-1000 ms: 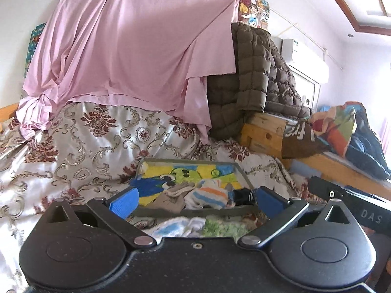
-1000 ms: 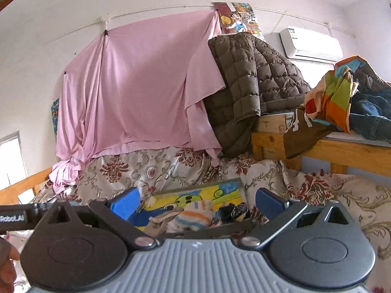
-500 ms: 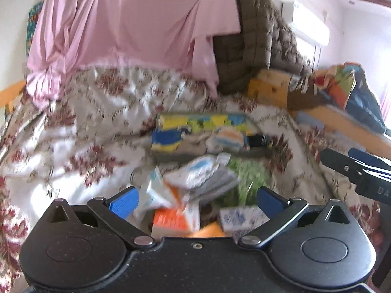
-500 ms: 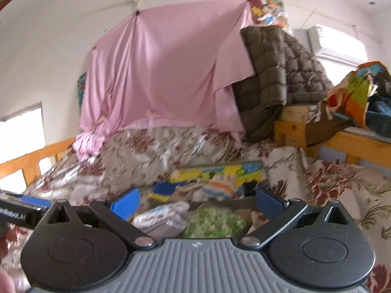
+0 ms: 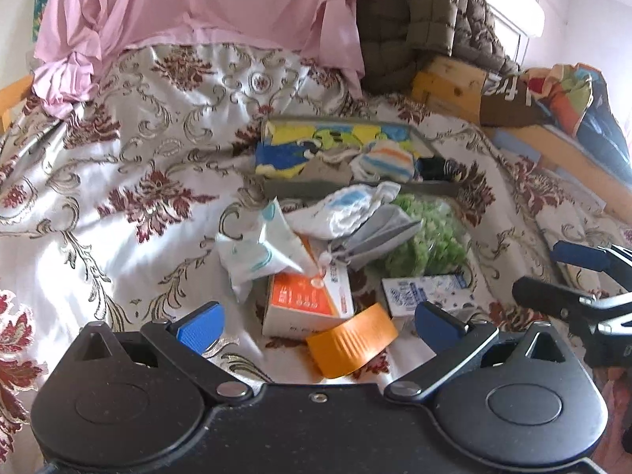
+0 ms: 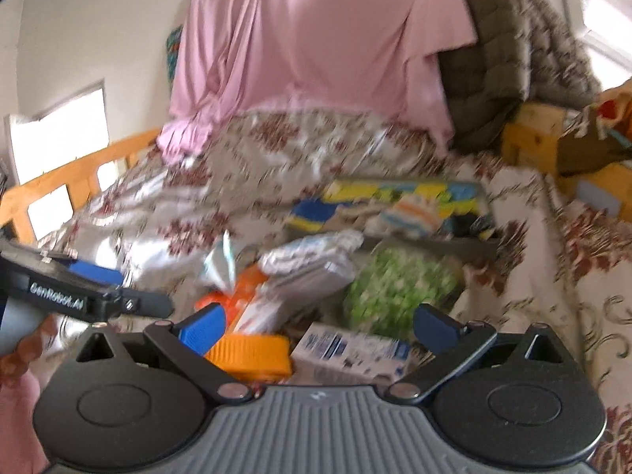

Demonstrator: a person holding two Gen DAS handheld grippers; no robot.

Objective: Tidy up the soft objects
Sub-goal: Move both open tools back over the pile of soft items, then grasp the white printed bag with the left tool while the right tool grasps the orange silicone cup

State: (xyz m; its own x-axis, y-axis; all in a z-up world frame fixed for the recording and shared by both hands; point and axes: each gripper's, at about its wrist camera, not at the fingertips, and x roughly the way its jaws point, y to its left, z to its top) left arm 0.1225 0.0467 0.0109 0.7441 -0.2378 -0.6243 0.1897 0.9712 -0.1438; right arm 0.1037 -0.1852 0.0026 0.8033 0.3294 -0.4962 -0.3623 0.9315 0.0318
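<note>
While both tools hang spread, holding nothing, step reads as approach. Left gripper (image 5: pixel 316 322) over pile; right gripper (image 6: pixel 318 326) at 3 o'clock. White sock (image 5: pixel 339 213) at 12, touching tray (image 5: pixel 355 189) beyond. Next: pinch sock, lift to tray.

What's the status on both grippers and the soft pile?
Left gripper open, empty. Right gripper open, empty. White sock loose on pile, tray behind. Orange lid nearest the jaws.
</note>
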